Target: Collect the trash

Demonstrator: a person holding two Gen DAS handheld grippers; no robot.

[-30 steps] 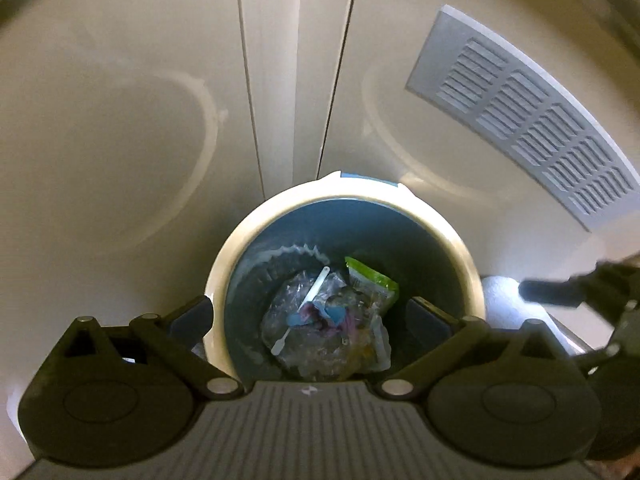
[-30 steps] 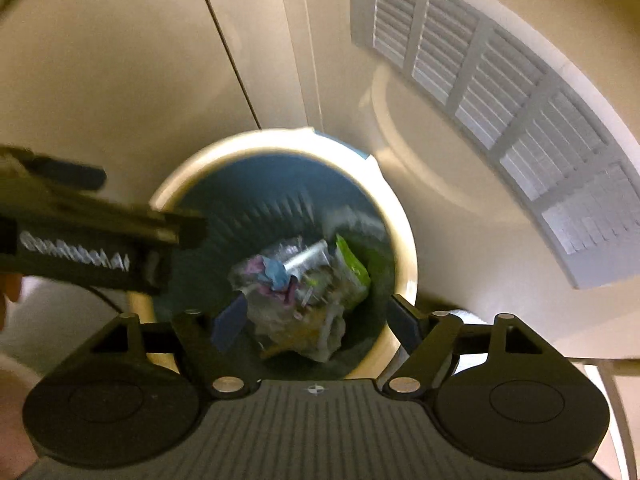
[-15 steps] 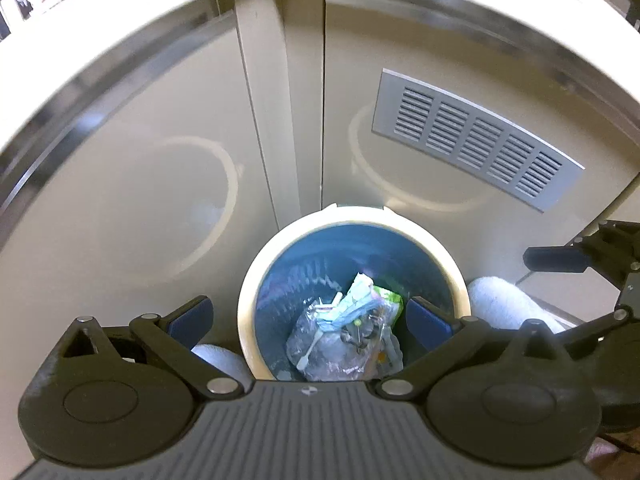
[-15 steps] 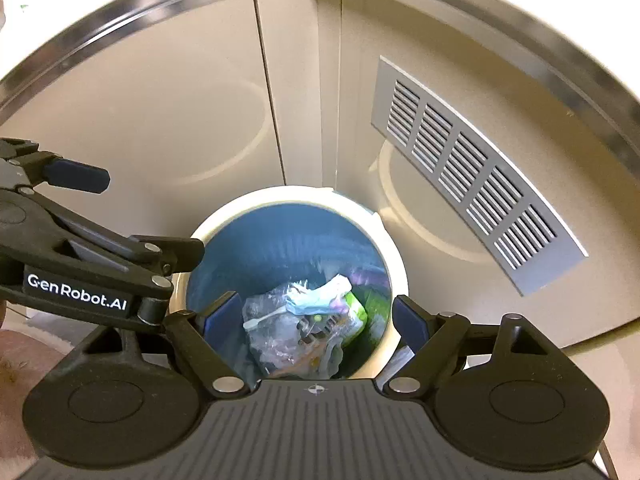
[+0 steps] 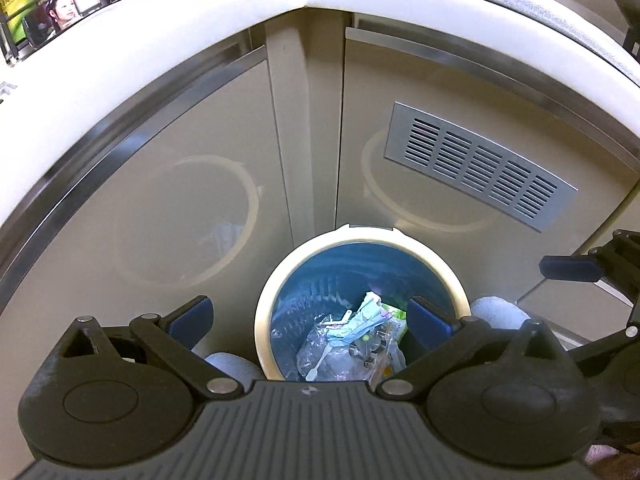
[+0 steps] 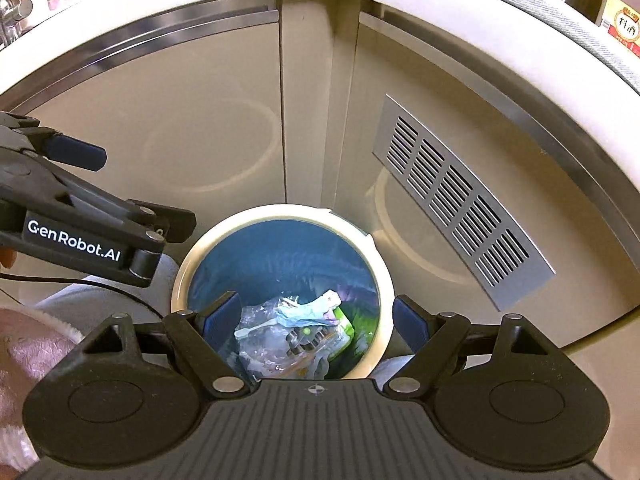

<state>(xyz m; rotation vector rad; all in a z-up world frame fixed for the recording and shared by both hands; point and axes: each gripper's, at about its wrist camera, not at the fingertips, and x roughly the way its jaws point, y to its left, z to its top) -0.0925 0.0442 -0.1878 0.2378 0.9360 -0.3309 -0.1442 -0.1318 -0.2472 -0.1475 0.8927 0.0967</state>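
A round trash bin [image 5: 456,292] [image 6: 384,264] with a cream rim and a blue liner stands on the floor in a cabinet corner. Inside lies trash [image 5: 352,340] [image 6: 296,332]: clear plastic, a white plastic spoon, a pale blue wrapper and a green packet. My left gripper [image 5: 308,320] hangs above the bin, open and empty. My right gripper [image 6: 316,318] also hangs above it, open with nothing between its fingers. In the right wrist view the left gripper's body [image 6: 72,216] shows at the left; the right gripper's finger [image 5: 572,268] shows at the right edge of the left wrist view.
Beige cabinet doors [image 5: 180,184] meet behind the bin, one with a silver vent grille [image 5: 476,164] [image 6: 456,200]. A white countertop edge [image 5: 160,20] runs above, with packets and bottles on it. Pale slippers [image 5: 496,312] and a pink fuzzy cloth [image 6: 24,356] sit by the bin.
Both grippers have risen and pulled back from the bin, which now looks smaller and lower. The countertop edge has come into view. A pale blue wrapper now lies on top of the trash.
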